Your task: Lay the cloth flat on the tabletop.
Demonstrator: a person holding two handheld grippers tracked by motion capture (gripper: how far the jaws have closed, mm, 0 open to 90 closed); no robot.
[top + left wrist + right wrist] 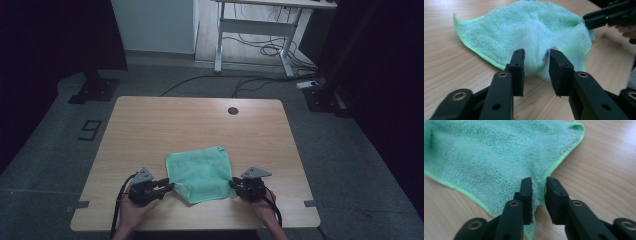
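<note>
A green terry cloth (200, 172) lies spread flat on the wooden table (165, 125), near its front edge. My left gripper (172, 186) is at the cloth's near left corner. In the left gripper view its jaws (536, 56) stand apart around a raised fold of cloth (524, 32) with a small white tag, and the pads do not press on it. My right gripper (232, 183) is at the near right corner. In the right gripper view its jaws (539, 182) stand slightly apart with the cloth's (486, 157) edge loose between them.
A round cable hole (232, 110) sits near the table's far edge. Behind the table are a white-legged desk (260, 30), floor cables (250, 82) and dark stand bases (95, 90). The right gripper's jaws (604, 16) appear at the top right of the left gripper view.
</note>
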